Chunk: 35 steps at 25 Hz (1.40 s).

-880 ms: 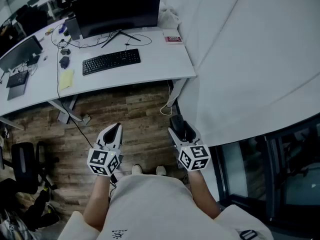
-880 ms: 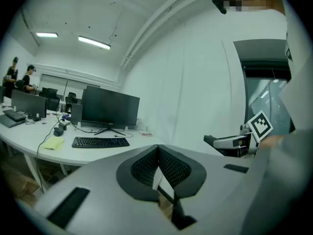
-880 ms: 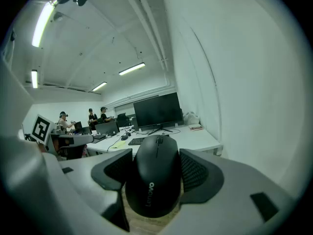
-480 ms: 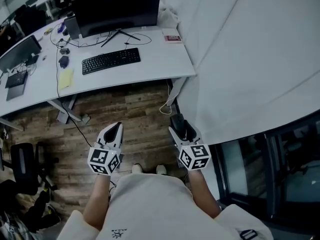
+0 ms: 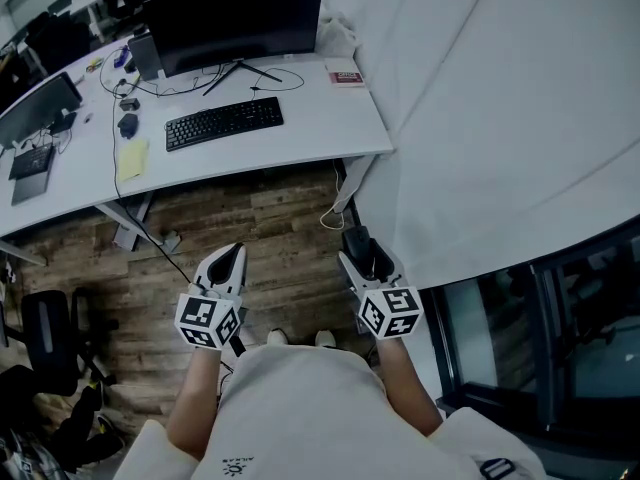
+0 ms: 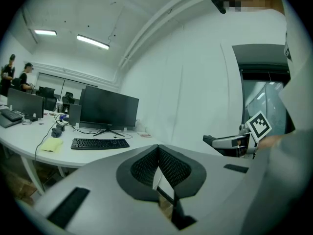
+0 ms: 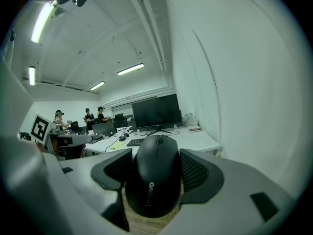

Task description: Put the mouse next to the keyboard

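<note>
I hold the left gripper (image 5: 231,255) clenched and empty, well short of the keyboard (image 5: 224,122). The right gripper (image 5: 357,240) grasps the mouse (image 7: 155,175) between wide-set jaws, over the floor, well apart from the keyboard. I judge the step in hand to be the carry. Next move: advance to the surface (image 5: 325,118), lower the mouse just right of the keyboard, then release.

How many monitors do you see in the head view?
2: a large monitor at the back of the desk, behind the keyboard, and a smaller monitor at the desk's left end. More may be hidden farther back.
</note>
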Motion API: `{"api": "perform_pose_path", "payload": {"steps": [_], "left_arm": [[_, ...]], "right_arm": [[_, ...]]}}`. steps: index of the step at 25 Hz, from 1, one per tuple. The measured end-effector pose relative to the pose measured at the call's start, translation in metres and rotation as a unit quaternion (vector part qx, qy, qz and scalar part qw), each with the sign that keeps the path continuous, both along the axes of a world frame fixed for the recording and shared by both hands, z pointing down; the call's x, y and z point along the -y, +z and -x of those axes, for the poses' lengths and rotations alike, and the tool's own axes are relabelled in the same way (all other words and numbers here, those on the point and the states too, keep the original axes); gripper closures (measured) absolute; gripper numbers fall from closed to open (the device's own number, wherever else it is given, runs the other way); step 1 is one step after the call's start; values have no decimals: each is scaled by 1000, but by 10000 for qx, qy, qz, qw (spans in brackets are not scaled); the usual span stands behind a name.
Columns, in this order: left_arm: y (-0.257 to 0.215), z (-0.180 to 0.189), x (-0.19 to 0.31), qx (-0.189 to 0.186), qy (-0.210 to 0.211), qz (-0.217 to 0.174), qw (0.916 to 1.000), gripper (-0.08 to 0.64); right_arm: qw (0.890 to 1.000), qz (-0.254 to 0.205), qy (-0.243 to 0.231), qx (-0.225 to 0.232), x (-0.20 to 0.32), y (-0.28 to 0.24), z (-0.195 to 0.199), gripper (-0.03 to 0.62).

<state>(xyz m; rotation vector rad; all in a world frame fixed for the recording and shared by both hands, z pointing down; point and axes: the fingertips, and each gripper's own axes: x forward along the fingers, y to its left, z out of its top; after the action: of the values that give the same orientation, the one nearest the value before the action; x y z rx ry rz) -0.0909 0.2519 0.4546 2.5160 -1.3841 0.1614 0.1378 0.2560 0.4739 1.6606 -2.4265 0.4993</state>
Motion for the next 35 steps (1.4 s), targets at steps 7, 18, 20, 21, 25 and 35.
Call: {"api": "perform_pose_path", "payload": {"steps": [7, 18, 20, 21, 25, 35], "left_arm": [[1, 19, 2, -47, 29, -7, 10000, 549], [5, 54, -2, -69, 30, -10, 10000, 549], [6, 59, -2, -87, -1, 2, 10000, 549], [6, 61, -1, -95, -15, 5, 10000, 549], [9, 67, 0, -110, -65, 31, 9999, 549], [14, 75, 14, -102, -189, 104, 9997, 549]], "right_arm": [[10000, -18, 50, -28, 3, -2, 17, 284], [9999, -31, 44, -85, 4, -3, 51, 284], [9999, -14, 24, -104, 6, -2, 54, 284], [9999, -11, 18, -109, 7, -3, 55, 284], [9999, -14, -25, -116, 13, -3, 61, 284], [9998, 31, -190, -107, 37, 2, 73, 284]]}}
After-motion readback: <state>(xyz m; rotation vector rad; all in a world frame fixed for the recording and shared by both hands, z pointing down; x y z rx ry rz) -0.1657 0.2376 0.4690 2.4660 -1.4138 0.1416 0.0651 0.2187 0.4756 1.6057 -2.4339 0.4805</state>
